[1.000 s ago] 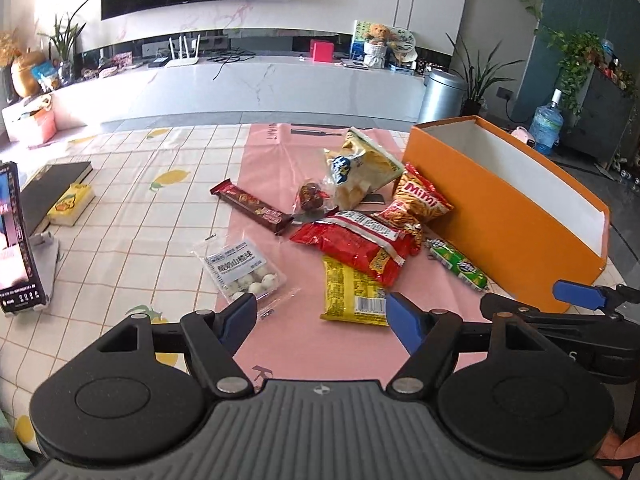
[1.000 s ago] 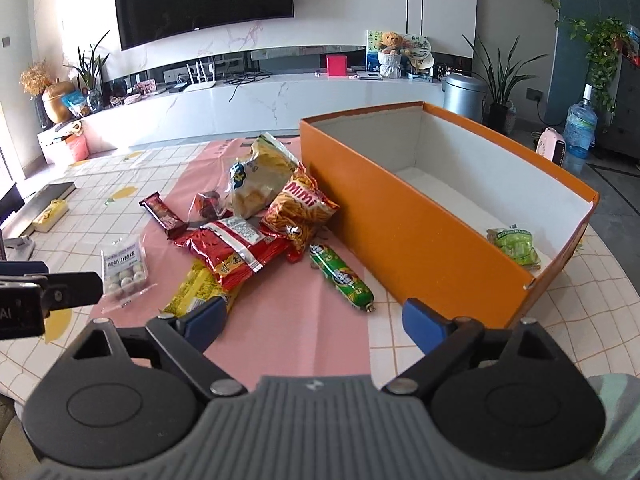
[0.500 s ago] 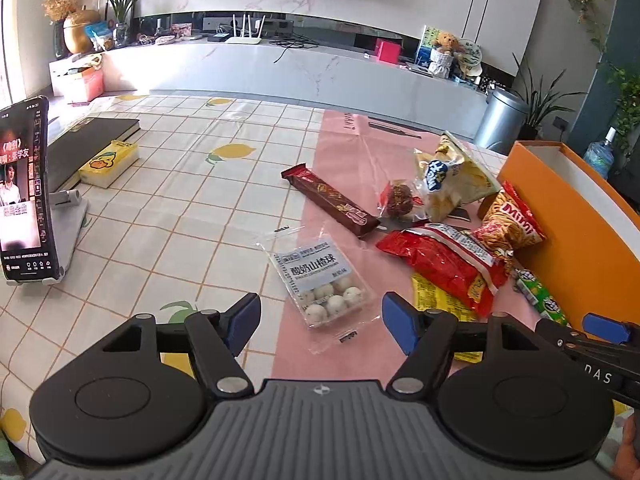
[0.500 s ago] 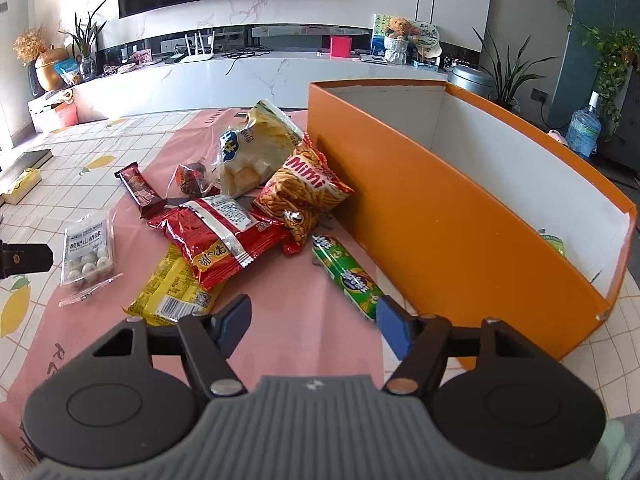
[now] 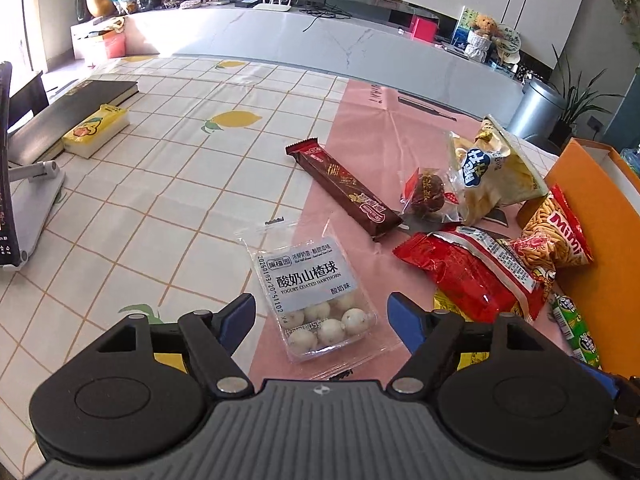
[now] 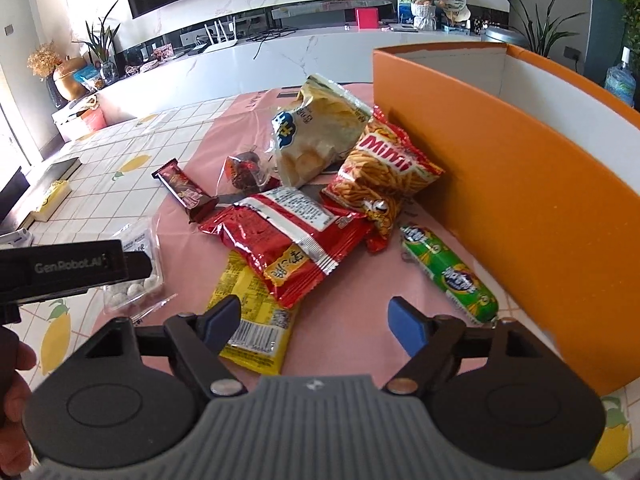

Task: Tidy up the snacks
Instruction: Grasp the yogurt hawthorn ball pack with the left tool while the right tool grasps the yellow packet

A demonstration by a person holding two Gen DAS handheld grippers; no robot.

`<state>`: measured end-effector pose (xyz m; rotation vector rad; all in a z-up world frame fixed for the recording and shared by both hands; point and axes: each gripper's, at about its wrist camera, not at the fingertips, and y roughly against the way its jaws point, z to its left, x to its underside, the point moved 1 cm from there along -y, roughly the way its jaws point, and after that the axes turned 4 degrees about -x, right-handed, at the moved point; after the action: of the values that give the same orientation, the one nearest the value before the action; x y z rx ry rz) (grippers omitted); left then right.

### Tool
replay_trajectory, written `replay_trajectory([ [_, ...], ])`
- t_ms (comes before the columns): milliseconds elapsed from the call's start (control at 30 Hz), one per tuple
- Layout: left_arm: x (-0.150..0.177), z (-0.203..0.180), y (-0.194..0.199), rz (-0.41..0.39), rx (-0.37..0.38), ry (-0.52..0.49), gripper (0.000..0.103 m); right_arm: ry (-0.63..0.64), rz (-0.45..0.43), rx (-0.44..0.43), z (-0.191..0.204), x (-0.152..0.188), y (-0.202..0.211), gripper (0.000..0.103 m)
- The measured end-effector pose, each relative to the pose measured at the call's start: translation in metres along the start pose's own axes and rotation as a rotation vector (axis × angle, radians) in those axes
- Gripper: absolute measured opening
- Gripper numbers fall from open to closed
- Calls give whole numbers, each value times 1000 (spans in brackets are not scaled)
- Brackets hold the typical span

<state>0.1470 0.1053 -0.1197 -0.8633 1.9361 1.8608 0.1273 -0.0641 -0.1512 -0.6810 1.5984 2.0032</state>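
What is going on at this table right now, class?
A person holding a gripper in each hand is sorting snacks into an orange box. The left gripper is open and poised over a clear pack of yogurt hawthorn balls, not gripping it. The right gripper is open too, hovering near a yellow packet and a green sausage stick. A red bag, Mimi chips and other snacks lie loose on the pink mat.

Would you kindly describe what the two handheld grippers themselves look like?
Both look alike: the left gripper and right gripper have blue fingertip pads on black angled fingers, silver pivot screws, two round black discs and a ribbed grey body with a small logo. Seen from the right wrist, the left gripper's black side reads "GenRobot.AI".
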Motion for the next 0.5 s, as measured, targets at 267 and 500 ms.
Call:
replay_trajectory([
  [267, -1, 1, -16, 25, -20, 20, 95, -1, 40, -36, 14, 2, -23, 88],
  [500, 2, -2, -16, 24, -41, -49, 86, 107, 37, -10, 33, 5, -34, 90],
])
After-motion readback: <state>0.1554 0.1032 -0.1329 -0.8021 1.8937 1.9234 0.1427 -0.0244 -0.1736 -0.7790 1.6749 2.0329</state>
